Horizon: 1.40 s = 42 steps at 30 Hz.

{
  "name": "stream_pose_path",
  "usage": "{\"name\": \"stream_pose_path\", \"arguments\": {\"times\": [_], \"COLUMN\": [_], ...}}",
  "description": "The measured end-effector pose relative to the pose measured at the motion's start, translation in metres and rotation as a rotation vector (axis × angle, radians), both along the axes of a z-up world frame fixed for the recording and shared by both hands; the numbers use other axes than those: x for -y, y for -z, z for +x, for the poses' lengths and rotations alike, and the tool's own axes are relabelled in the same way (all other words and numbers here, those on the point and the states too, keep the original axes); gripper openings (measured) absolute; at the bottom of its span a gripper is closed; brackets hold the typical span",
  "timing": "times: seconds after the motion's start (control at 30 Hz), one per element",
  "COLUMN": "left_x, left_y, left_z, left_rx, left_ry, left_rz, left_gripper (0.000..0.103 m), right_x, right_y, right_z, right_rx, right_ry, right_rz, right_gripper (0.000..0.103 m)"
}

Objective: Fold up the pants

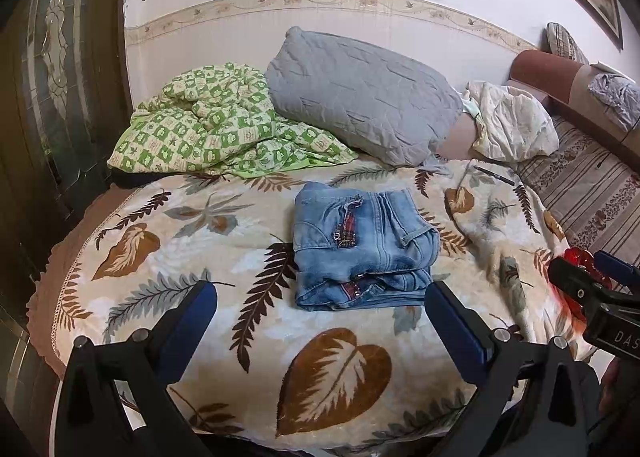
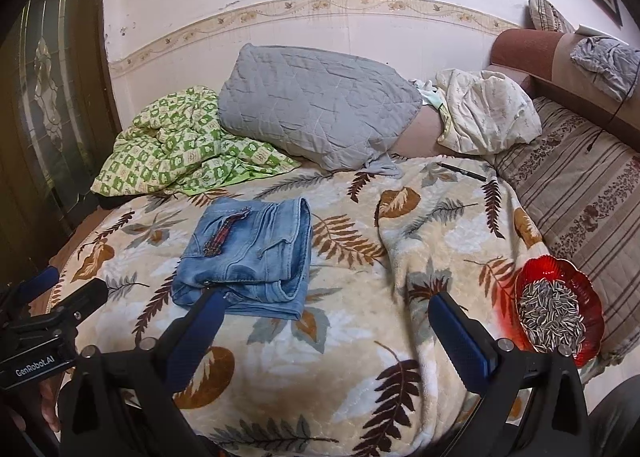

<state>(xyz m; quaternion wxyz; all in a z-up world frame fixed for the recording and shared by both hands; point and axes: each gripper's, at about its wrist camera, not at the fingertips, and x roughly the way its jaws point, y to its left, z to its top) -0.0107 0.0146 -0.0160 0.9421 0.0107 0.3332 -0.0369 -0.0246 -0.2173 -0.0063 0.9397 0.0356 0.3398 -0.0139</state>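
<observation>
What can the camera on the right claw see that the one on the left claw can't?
Only the right wrist view shows the whole red dish with its heap of sunflower seeds, and the left claw at the edge. Only the left wrist view shows the right claw poking in from the side, hiding most of that dish. Both show the folded jeans lying on the leaf-print blanket, the grey pillow, the green checked quilt and a pen. Each claw is open and holds nothing.
</observation>
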Motion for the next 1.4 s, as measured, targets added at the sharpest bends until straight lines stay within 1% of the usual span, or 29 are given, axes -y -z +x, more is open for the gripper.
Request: {"name": "stream_pose_path", "arguments": {"times": [0.5,1.4], "left_x": [0.0015,-0.0028], "left_y": [0.0017,0.0052], "left_z": [-0.0018,0.0014], "left_rx": [-0.002,-0.016], "left_ry": [0.003,-0.008], "left_rz": [0.003,0.007], "left_gripper": [0.103,0.103], "right_x": [-0.0054,-0.0013], "right_y": [0.0056,0.0104], "right_z": [0.0000,0.0003], "right_rx": [-0.010,-0.027], "right_ry": [-0.002,0.010], "right_rz": [-0.010,-0.023], "right_gripper": [0.103,0.103]}}
